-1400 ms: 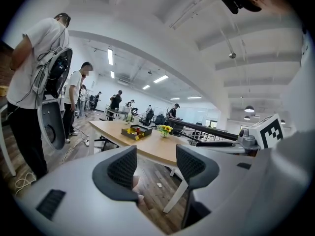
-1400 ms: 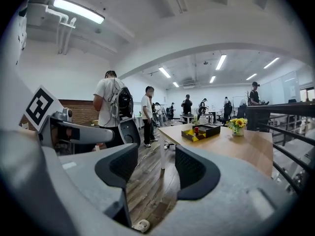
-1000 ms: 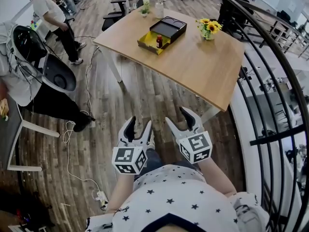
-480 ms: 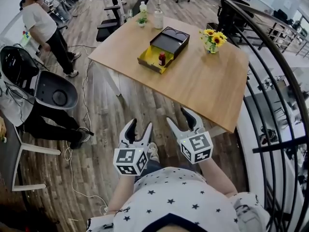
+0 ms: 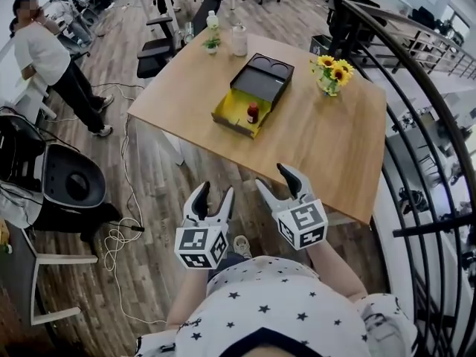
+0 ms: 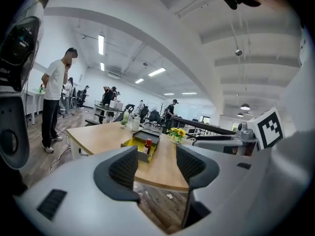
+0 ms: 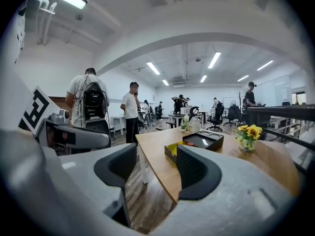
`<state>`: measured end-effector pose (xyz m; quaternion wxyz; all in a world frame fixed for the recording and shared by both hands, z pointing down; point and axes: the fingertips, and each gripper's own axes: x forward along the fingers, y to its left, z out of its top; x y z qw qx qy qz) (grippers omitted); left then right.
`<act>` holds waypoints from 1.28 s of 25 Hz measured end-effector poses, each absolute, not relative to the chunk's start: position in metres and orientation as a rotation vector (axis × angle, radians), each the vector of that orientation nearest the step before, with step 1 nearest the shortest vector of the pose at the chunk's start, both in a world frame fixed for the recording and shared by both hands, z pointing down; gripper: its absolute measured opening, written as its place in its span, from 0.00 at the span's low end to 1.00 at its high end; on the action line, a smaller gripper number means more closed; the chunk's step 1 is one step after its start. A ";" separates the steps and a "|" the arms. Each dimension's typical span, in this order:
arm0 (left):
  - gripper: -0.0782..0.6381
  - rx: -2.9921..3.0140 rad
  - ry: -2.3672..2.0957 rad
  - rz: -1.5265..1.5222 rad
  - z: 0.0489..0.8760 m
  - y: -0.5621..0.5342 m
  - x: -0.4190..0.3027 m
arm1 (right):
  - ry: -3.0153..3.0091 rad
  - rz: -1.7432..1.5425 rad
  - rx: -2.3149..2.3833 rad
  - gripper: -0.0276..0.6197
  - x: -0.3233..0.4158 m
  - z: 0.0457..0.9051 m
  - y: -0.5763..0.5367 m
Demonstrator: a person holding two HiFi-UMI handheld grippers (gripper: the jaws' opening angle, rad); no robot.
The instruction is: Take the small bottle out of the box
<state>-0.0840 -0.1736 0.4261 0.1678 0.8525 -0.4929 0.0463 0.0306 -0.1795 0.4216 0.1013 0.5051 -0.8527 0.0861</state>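
A small bottle (image 5: 253,112) with a red cap stands upright in the yellow-lined open box (image 5: 233,115) on the wooden table (image 5: 327,147). The box's black lid (image 5: 260,82) lies right behind it. Both grippers hang over the floor, well short of the table's near edge. My left gripper (image 5: 214,195) is open and holds nothing, and so is my right gripper (image 5: 277,179). In the left gripper view the bottle (image 6: 148,146) and box (image 6: 138,143) show far ahead between the open fingers (image 6: 123,168). The right gripper view shows the box (image 7: 175,149) beyond its pads (image 7: 194,171).
A vase of sunflowers (image 5: 331,73), a white jar (image 5: 239,41), a small potted plant (image 5: 212,44) and a clear bottle (image 5: 213,22) stand on the table. A person (image 5: 44,58) stands at left near a black chair (image 5: 71,188). Cables (image 5: 119,236) lie on the floor. A black railing (image 5: 424,132) runs along the right.
The table and box have come nearer and lower in the head view as I walk towards them. Both grippers keep the same open pose in front of me.
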 end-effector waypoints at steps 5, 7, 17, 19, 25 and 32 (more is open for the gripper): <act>0.43 2.430 -1.382 0.139 0.427 -0.212 -0.092 | -2.504 0.264 1.514 0.41 0.024 0.423 -0.217; 0.43 2.432 -1.376 0.142 0.426 -0.226 -0.095 | -2.499 0.267 1.522 0.41 0.022 0.423 -0.231; 0.43 2.438 -1.346 0.162 0.442 -0.273 -0.110 | -2.461 0.261 1.565 0.41 0.011 0.437 -0.282; 0.43 2.432 -1.345 0.165 0.445 -0.277 -0.112 | -2.450 0.251 1.575 0.41 0.012 0.437 -0.288; 0.43 2.408 -1.341 0.175 0.456 -0.293 -0.113 | -2.403 0.221 1.595 0.41 0.021 0.445 -0.316; 0.43 2.371 -1.346 0.195 0.470 -0.324 -0.112 | -2.377 0.235 1.582 0.41 0.027 0.464 -0.364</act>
